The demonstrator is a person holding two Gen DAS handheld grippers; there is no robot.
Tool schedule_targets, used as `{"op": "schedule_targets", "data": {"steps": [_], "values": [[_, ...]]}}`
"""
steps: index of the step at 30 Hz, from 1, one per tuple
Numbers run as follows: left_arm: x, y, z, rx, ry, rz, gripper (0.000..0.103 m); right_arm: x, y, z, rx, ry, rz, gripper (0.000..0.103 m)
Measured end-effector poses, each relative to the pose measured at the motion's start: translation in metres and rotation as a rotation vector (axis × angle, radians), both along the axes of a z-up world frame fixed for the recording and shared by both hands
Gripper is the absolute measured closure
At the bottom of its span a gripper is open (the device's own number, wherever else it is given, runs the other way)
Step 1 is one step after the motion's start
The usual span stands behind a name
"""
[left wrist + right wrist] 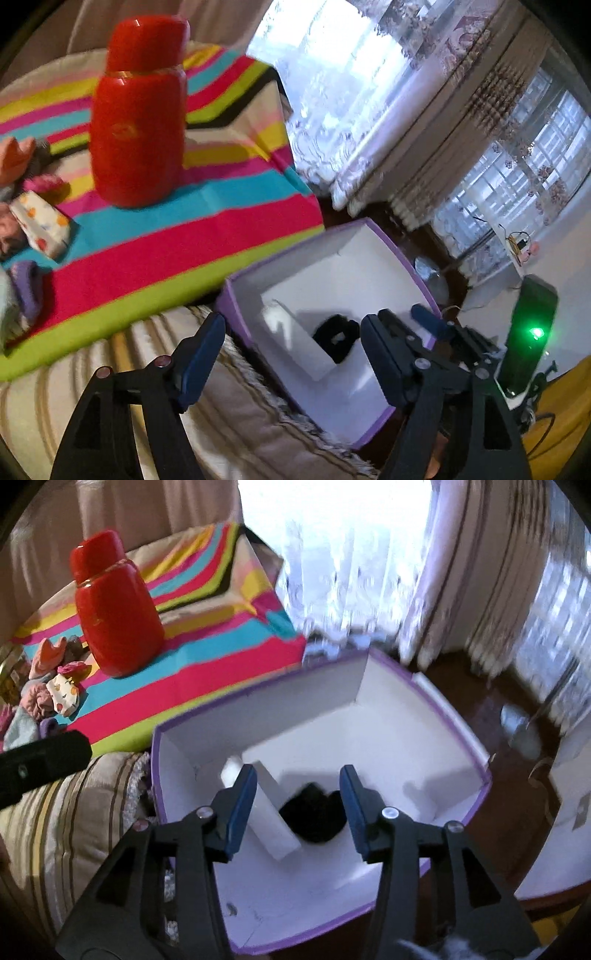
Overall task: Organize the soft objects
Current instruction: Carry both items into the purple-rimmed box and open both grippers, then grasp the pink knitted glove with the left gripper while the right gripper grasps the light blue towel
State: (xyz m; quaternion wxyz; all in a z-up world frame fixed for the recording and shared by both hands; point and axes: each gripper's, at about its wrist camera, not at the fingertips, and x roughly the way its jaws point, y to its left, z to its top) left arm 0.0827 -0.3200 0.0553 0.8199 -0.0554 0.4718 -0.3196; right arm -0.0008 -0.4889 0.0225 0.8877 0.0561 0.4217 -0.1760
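A white box with a purple rim (391, 243) (461, 734) sits beside the striped cloth. A black soft item (338, 338) (314, 818) lies on its floor beside a white divider (271, 818). My left gripper (291, 354) is open and empty over the box's near-left edge. My right gripper (299, 808) is open and empty above the black item, which lies free between the fingers. A pile of small soft items (33, 218) (55, 690) lies on the cloth's left side, including a white spotted piece (42, 223) and a purple one (27, 291).
A red bottle (138, 118) (110, 609) stands on the striped cloth (166, 243) (207, 664). A beige striped cushion (110, 369) (55, 830) lies in front. Lace curtains and windows are behind. A black device with a green light (528, 332) is at right.
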Motion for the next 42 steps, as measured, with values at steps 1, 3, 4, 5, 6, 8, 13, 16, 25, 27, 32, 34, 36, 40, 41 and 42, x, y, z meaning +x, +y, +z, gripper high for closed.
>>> {"op": "schedule_targets", "data": {"steps": [1, 3, 4, 5, 6, 8, 13, 16, 25, 27, 32, 34, 36, 40, 41, 42], "values": [[0.000, 0.006, 0.003, 0.004, -0.031, 0.011, 0.027, 0.000, 0.006, 0.003, -0.024, -0.025, 0.022, 0.047], [-0.001, 0.021, 0.009, 0.028, -0.083, 0.044, 0.027, 0.000, 0.018, 0.009, -0.056, -0.059, 0.067, 0.040], [0.000, 0.027, 0.011, 0.041, -0.094, 0.053, 0.026, 0.001, 0.024, 0.011, -0.061, -0.072, 0.092, 0.039], [0.000, 0.036, 0.013, 0.052, -0.102, 0.065, 0.026, 0.002, 0.031, 0.013, -0.063, -0.073, 0.113, 0.039], [0.001, 0.044, 0.014, 0.049, -0.106, 0.075, 0.026, 0.005, 0.038, 0.015, -0.061, -0.067, 0.133, 0.039], [0.002, 0.063, 0.018, 0.047, -0.122, 0.099, 0.026, 0.008, 0.048, 0.017, -0.056, -0.061, 0.163, 0.039], [-0.002, 0.113, 0.025, 0.092, -0.201, 0.174, 0.027, 0.016, 0.062, 0.027, -0.015, -0.075, 0.217, 0.034], [-0.004, 0.150, 0.024, 0.111, -0.219, 0.243, 0.026, 0.025, 0.072, 0.031, -0.006, -0.071, 0.245, 0.034], [0.005, 0.281, 0.001, 0.100, -0.124, 0.510, 0.027, 0.049, 0.141, 0.034, 0.037, -0.050, 0.427, 0.034], [0.005, 0.304, -0.004, 0.100, -0.107, 0.550, 0.028, 0.055, 0.155, 0.035, 0.046, -0.044, 0.464, 0.034], [0.012, 0.338, -0.016, 0.126, -0.063, 0.605, 0.031, 0.072, 0.196, 0.031, 0.039, -0.004, 0.558, 0.034], [0.015, 0.346, -0.023, 0.131, -0.042, 0.610, 0.033, 0.080, 0.209, 0.029, 0.047, 0.013, 0.589, 0.034], [0.022, 0.351, -0.030, 0.128, -0.016, 0.609, 0.033, 0.089, 0.225, 0.025, 0.045, 0.029, 0.627, 0.034], [0.032, 0.358, -0.042, 0.132, 0.020, 0.605, 0.034, 0.104, 0.254, 0.014, 0.044, 0.072, 0.697, 0.034], [0.034, 0.359, -0.043, 0.138, 0.026, 0.603, 0.034, 0.107, 0.261, 0.011, 0.045, 0.083, 0.711, 0.034], [0.036, 0.360, -0.046, 0.148, 0.033, 0.603, 0.034, 0.111, 0.266, 0.009, 0.046, 0.093, 0.724, 0.034]]}}
